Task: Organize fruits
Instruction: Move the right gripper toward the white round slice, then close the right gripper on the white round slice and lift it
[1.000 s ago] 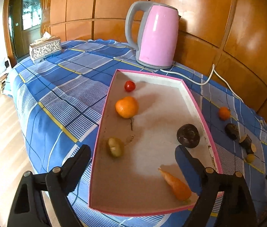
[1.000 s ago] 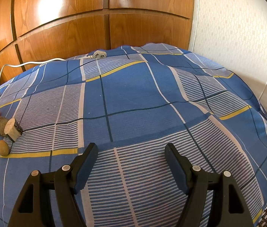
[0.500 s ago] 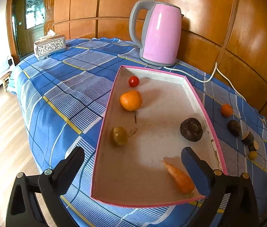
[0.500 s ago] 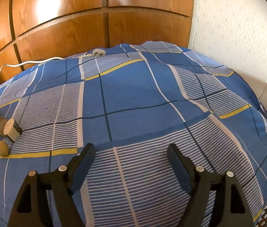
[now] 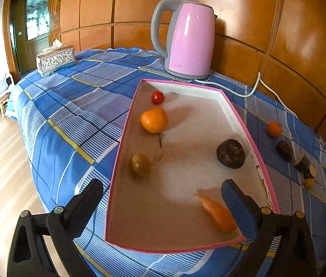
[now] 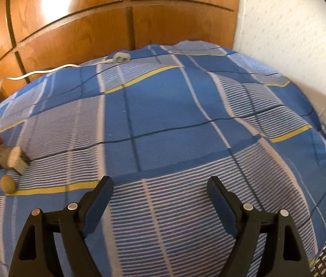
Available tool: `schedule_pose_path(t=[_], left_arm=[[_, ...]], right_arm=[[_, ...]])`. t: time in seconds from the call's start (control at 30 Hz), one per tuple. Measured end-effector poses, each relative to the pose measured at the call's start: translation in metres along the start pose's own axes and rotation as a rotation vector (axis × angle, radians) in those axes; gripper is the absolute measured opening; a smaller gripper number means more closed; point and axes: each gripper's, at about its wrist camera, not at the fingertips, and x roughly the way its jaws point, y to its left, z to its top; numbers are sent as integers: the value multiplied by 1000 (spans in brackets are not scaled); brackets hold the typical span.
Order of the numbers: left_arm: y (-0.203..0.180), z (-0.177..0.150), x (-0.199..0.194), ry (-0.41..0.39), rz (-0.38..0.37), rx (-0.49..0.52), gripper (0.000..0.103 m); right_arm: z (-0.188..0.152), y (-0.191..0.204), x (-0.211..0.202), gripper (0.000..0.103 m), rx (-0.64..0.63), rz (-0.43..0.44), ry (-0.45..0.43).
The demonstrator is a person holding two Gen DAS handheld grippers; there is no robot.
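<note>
A pink-rimmed tray (image 5: 236,113) lies on the blue checked cloth. In it are a red cherry tomato (image 5: 157,97), an orange (image 5: 154,120), an olive-brown fruit (image 5: 140,165), a dark round fruit (image 5: 230,153) and a carrot (image 5: 217,212). My left gripper (image 5: 163,191) is open and empty above the tray's near end. To the tray's right lie a small orange (image 5: 274,129), dark pieces (image 5: 285,151) and a small yellowish fruit (image 5: 309,183). In the right wrist view the same group (image 6: 8,159) lies far left. My right gripper (image 6: 159,188) is open and empty over bare cloth.
A pink kettle (image 5: 186,39) stands behind the tray, its white cord (image 5: 250,92) trailing right to a plug (image 6: 121,57). A tissue box (image 5: 55,60) sits at the far left. Wood panelling backs the table; a white wall (image 6: 290,34) is at right.
The left gripper has drawn back and tilted up slightly, so the tray sits lower in view. The right gripper has shifted a little, with the cloth sliding in view. Both stay open.
</note>
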Motion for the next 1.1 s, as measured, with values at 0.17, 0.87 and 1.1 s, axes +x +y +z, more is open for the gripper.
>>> schedule_pose_path(t=[0.17, 0.87, 1.1], left_arm=[[0, -2, 2, 9, -5, 3, 103], [7, 5, -15, -23, -11, -7, 103], [10, 5, -13, -15, -8, -15, 103]], right_arm=[[5, 25, -14, 84, -51, 161, 5], [-3, 158, -13, 57, -348, 438, 142], [-3, 166, -5, 57, -318, 412, 143]])
